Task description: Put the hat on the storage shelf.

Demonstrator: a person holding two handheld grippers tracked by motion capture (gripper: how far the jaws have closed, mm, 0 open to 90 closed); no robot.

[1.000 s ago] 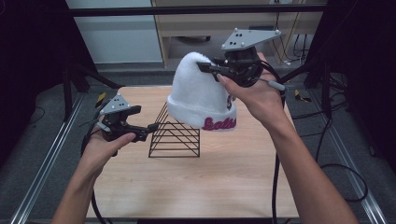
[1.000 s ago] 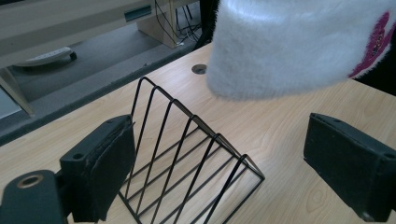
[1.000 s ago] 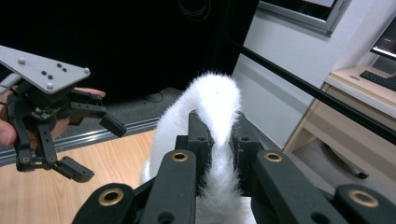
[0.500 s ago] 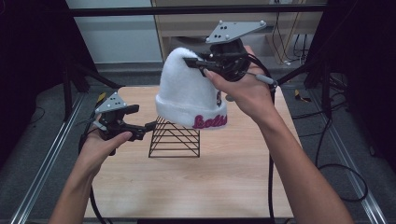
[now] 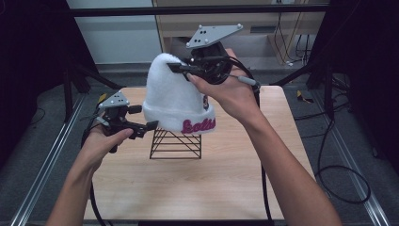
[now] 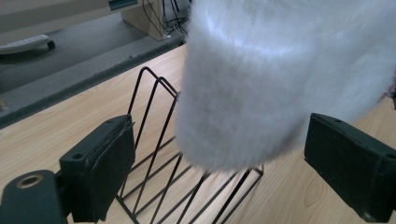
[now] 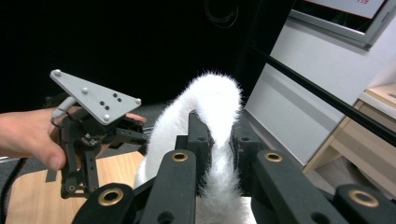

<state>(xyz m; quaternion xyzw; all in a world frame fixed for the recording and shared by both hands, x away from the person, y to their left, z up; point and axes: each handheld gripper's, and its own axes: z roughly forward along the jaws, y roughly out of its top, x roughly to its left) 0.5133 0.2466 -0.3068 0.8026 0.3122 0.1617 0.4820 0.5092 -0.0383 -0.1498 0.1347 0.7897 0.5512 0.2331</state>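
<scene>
Right gripper (image 5: 176, 68) at upper center of the high view, jaws pinched on the crown of the white fuzzy beanie (image 5: 174, 101), which hangs above the black wire rack (image 5: 175, 143) at mid-table (image 5: 226, 179). Left gripper (image 5: 151, 125) at center left, jaws spread wide and holding nothing, tips near the beanie's cuff. Pink lettering (image 5: 197, 125) on the cuff.

I see a light wooden surface (image 5: 226, 188) over grey carpeted floor (image 5: 357, 122), with aluminium rails (image 5: 42, 165) running along both sides. Behind stands a pale wooden cabinet (image 5: 263, 26) and a white panel (image 5: 117, 33). Black cables (image 5: 339, 174) trail on the floor at right.
</scene>
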